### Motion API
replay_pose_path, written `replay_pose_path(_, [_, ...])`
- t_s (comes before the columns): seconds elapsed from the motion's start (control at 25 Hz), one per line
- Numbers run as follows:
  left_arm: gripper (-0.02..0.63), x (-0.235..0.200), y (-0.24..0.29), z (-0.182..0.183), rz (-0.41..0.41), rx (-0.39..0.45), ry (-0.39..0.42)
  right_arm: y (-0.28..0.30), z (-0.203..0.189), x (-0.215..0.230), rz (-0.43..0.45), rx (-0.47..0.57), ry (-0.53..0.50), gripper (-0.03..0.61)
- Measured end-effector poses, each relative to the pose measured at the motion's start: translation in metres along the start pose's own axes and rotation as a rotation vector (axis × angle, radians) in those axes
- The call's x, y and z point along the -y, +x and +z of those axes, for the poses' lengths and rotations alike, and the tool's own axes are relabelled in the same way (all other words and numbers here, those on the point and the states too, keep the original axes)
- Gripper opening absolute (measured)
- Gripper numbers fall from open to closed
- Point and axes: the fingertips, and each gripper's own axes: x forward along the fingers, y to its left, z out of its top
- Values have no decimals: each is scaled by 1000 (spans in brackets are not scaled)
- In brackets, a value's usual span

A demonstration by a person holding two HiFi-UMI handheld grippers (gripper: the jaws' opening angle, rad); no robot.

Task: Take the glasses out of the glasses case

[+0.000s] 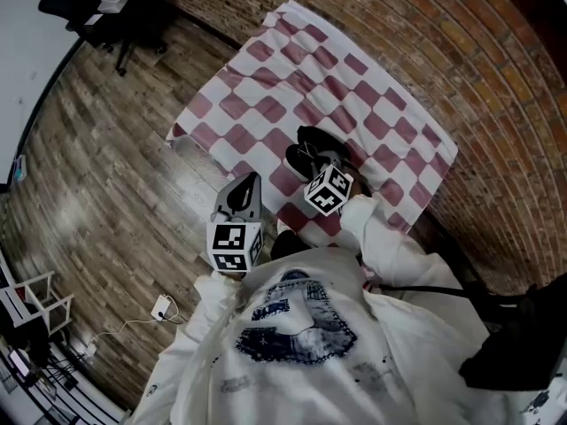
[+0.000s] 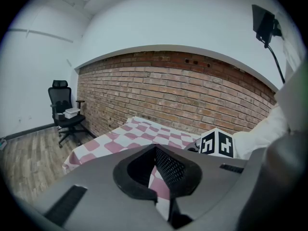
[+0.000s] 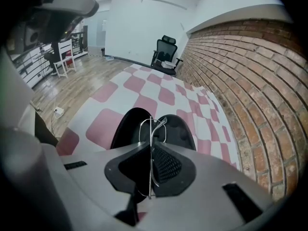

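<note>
Brick wall [image 1: 443, 51] on one side, plank floor [image 1: 106, 158] on the other, with a table [image 1: 266, 87] draped in pink-and-white checks set against the brickwork.

Glasses case [image 1: 312, 138]: black, hinged open into two shells. Lies on the checks toward the table's near edge, roughly midway along it.

Glasses [image 3: 152, 129]: thin metal frame, seen edge-on. Pinched between the pads of the right gripper [image 3: 151, 147], with the rim standing up past the jaw tips directly over the open case. Contact with the case not determinable.

Right gripper: jaws closed on the frame, pointing steeply down at the case. Held by a white sleeve [image 1: 381, 237].

Left gripper [image 2: 155, 149]: jaws pressed together at the tips, nothing between them, only the checks visible through the hollow behind the pads. Sits at the table's floor-side edge near its near corner, pointing shallowly across the table — apart from case and glasses.

Office chair [image 2: 65, 110]: black, on the floor beyond the table's far corner, beside the brick wall.

Plug [image 1: 161, 307]: white, with a trailing cable — on the floor off the table's near corner.
</note>
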Motion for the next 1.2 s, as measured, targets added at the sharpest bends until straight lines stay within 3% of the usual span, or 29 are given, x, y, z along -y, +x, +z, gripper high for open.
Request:
replay_pose_path(0.64, [9, 5, -49, -4, -23, 34, 33, -56, 3, 2, -122, 53, 78, 32])
replay_pose_path(1.2, [9, 29, -124, -21, -68, 67, 100, -132, -19, -48, -226, 98, 167, 32])
